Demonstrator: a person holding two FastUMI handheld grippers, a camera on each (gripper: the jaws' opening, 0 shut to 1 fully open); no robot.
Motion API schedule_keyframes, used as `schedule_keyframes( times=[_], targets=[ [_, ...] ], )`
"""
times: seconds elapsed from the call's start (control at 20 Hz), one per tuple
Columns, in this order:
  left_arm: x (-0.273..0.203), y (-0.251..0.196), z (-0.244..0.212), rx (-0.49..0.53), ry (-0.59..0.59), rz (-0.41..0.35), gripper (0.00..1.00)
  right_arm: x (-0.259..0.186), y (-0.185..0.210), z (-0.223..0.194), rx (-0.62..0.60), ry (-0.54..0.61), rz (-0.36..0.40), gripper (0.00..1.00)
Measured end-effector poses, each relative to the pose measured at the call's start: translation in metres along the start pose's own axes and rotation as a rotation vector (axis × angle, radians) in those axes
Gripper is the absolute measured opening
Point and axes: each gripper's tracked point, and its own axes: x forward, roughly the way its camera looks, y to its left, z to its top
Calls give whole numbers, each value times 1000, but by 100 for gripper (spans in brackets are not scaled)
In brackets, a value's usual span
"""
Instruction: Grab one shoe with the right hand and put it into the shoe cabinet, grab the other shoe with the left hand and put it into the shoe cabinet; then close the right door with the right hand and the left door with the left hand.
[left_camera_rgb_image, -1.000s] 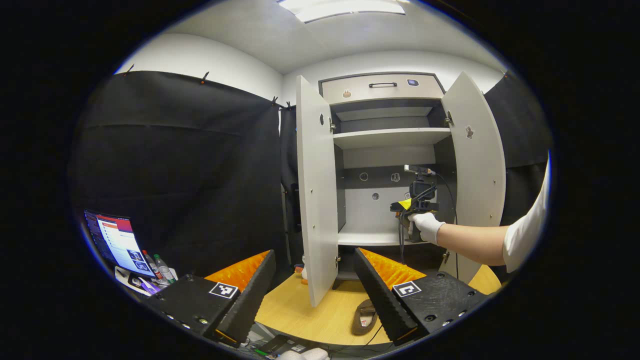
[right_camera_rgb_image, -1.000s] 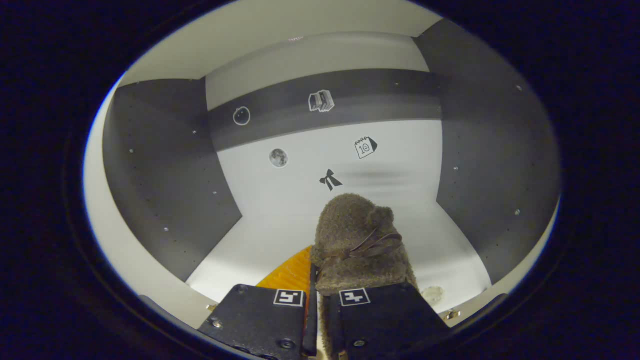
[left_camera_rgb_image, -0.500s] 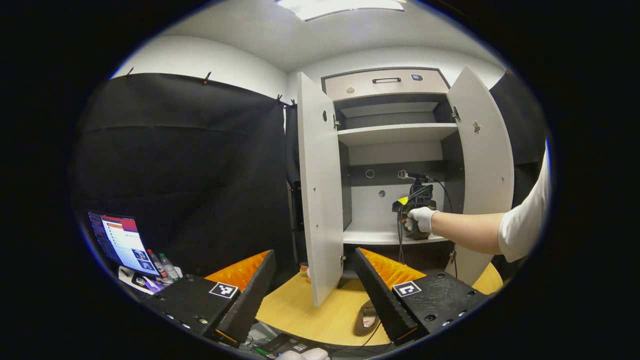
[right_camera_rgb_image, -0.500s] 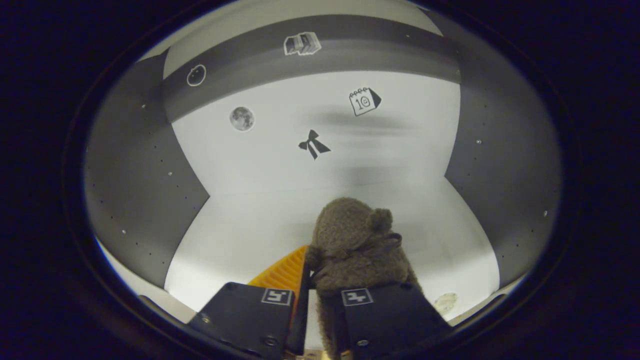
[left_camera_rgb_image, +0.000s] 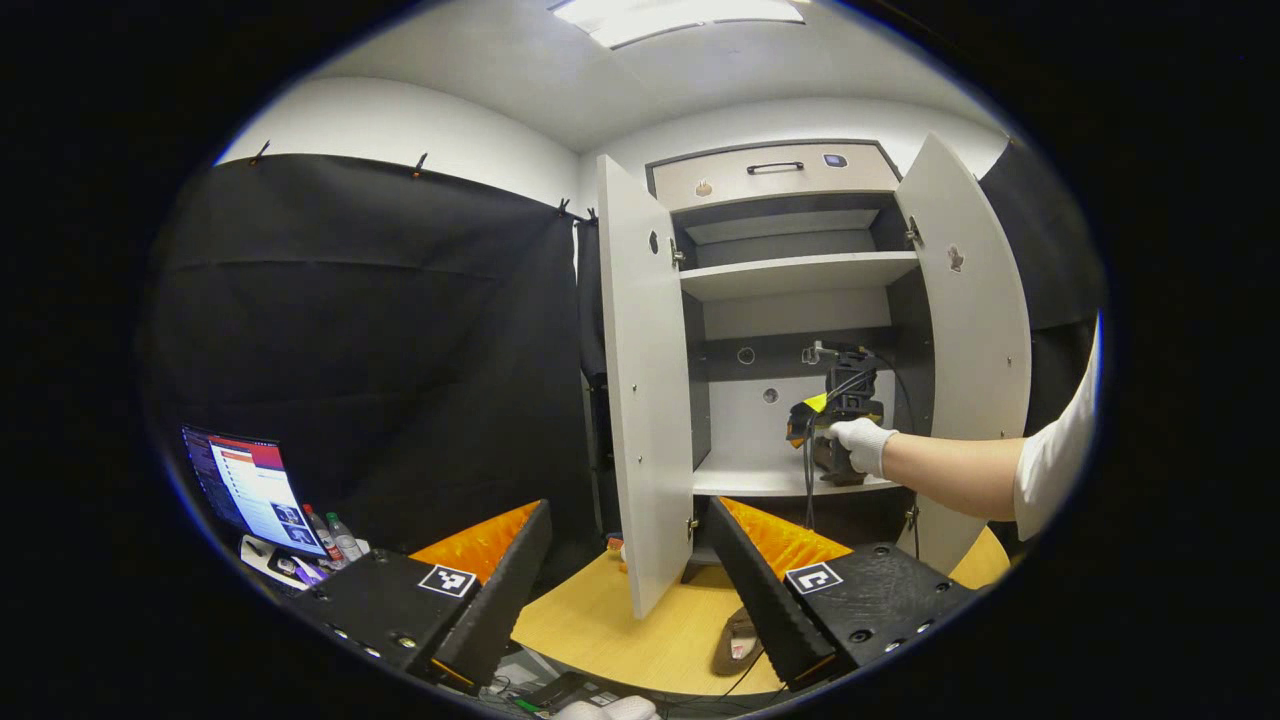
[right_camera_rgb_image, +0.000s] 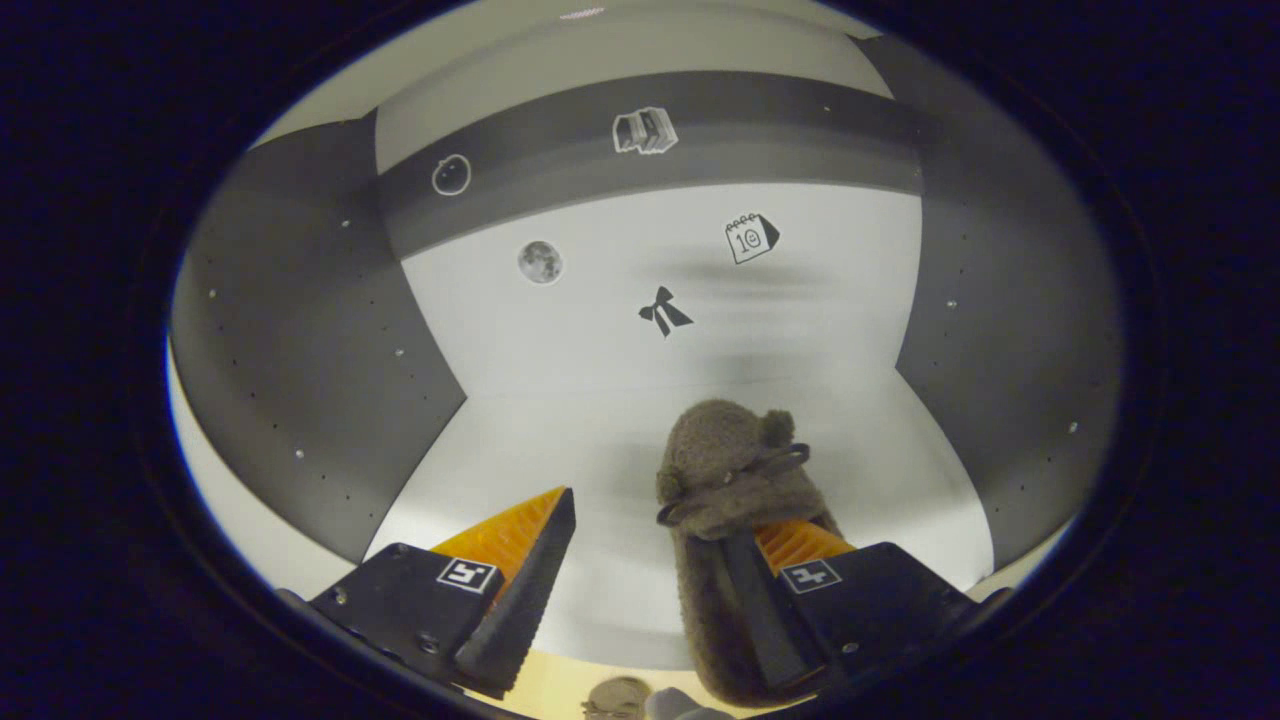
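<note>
Now right gripper (right_camera_rgb_image: 640, 590) spread wide, shoe (right_camera_rgb_image: 725, 500) against one finger.

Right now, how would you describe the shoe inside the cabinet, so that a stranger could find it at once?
Look into the open shoe cabinet, at its pale lower shelf under the back wall with small stickers. The shoe lies on that shelf between the open fingers of the right gripper. It is a brown fuzzy slipper with a thin bow on top; the other shoe lies outside on the wooden table.
</note>
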Motion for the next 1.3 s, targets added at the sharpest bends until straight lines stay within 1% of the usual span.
schedule_keyframes(
  times=[0.1,0.15,0.2,0.3,0.5,0.6,0.65,0.7,0.75,0.8,0.9,1.05,1.15,1.3],
  targets=[
    [1,4,-1,-5,-6,-8,96,-16,3,2,11,-14,17,89],
    [1,6,-2,-8,-9,-15,96,-24,5,-3,15,-15,26,99],
    [1,8,-2,-10,-13,-26,96,-34,5,-2,15,-32,27,100],
    [3,15,-3,-17,-18,-46,96,-57,1,2,-14,-106,9,99],
    [13,34,-11,-26,-22,-103,96,-141,11,15,-28,-293,24,99],
    [20,42,-16,-31,-13,-135,96,-186,15,12,-52,-365,27,98],
    [23,47,-18,-33,-9,-152,100,-208,14,11,-53,-398,25,99],
    [25,50,-20,-33,-10,-166,96,-230,14,9,-51,-431,29,99],
    [28,54,-20,-27,-13,-180,100,-251,13,6,-51,-465,29,99],
    [30,56,-21,-18,-18,-194,96,-272,8,2,-59,-495,22,99],
    [32,56,-23,-6,-28,-226,96,-310,-6,-10,-88,-550,-14,99],
    [33,52,-32,-4,-31,-284,96,-358,-21,-43,-116,-569,-34,99],
    [35,47,-39,-7,-27,-321,96,-383,-35,-66,-101,-567,-46,99],
    [38,32,-47,-8,-16,-384,96,-406,-55,-111,-80,-561,-86,99]
  ],
)
